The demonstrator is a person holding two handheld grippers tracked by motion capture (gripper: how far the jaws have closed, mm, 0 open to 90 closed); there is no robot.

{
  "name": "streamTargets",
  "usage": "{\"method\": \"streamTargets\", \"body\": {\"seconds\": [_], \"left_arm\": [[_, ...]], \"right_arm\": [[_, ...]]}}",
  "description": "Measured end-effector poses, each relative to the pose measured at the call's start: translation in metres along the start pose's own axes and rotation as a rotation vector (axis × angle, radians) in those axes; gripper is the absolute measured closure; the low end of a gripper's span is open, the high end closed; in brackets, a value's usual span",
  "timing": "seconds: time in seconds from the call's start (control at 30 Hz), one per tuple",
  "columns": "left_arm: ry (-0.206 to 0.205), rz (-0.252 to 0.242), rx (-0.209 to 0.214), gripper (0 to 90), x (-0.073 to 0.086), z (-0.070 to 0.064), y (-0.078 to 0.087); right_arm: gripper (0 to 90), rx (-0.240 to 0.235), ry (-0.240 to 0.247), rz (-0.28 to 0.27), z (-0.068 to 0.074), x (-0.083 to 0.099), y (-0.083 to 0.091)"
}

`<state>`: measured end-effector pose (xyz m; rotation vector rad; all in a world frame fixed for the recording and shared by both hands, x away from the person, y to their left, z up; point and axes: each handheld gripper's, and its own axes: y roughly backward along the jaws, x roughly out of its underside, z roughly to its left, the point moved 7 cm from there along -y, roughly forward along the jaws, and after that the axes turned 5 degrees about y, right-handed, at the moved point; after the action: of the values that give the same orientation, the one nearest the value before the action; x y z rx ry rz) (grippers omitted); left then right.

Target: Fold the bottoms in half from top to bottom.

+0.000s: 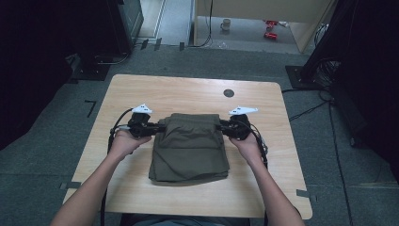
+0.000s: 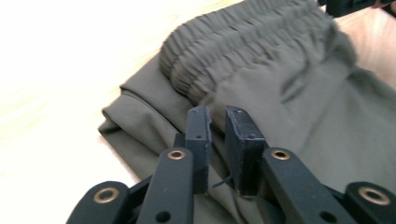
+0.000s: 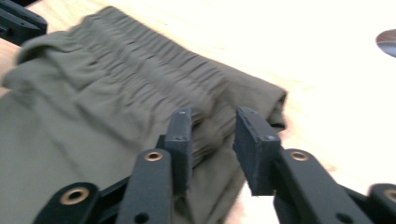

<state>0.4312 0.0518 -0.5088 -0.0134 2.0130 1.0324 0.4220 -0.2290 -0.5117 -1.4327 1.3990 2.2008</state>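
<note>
Folded olive-green trousers [image 1: 190, 150] with a gathered elastic waistband [image 2: 247, 37] lie in the middle of the wooden table [image 1: 141, 89]. My left gripper [image 1: 157, 127] is at the waistband's left end. Its jaws stand a narrow gap apart just over the flat cloth [image 2: 317, 121], below the waistband. My right gripper [image 1: 225, 126] is at the waistband's right end. Its jaws are wider apart, and a fold of the waistband corner [image 3: 212, 126] lies between them. Each gripper is held by a hand.
A dark round hole [image 1: 228, 92] sits in the tabletop beyond the trousers. Bare wood surrounds the garment on all sides. Beyond the table are black stands, cables on grey carpet, a mug [image 1: 226, 24] and red items [image 1: 270, 29].
</note>
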Motion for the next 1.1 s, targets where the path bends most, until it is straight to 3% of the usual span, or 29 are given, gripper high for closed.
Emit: {"method": "streamTargets", "body": {"seconds": [0.2,0.3,0.4,0.87,1.1], "left_arm": [[0.014,-0.007,-0.003,87.8,-0.015,0.009,-0.012],[0.019,-0.021,-0.007,89.2,-0.019,0.013,-0.017],[0.074,-0.012,-0.004,90.0,-0.016,0.024,-0.028],[0.030,0.053,-0.031,90.0,0.001,0.024,-0.050],[0.008,0.065,-0.030,90.0,0.003,0.021,-0.056]], "right_arm": [[86.3,0.046,-0.014,0.002,-0.013,-0.005,-0.009],[88.8,0.053,-0.016,0.020,-0.016,-0.005,-0.015],[89.9,0.060,-0.035,0.049,-0.020,0.000,-0.027],[90.0,0.057,-0.056,0.127,-0.021,0.018,-0.042],[90.0,0.058,-0.056,0.123,-0.019,0.021,-0.047]]}}
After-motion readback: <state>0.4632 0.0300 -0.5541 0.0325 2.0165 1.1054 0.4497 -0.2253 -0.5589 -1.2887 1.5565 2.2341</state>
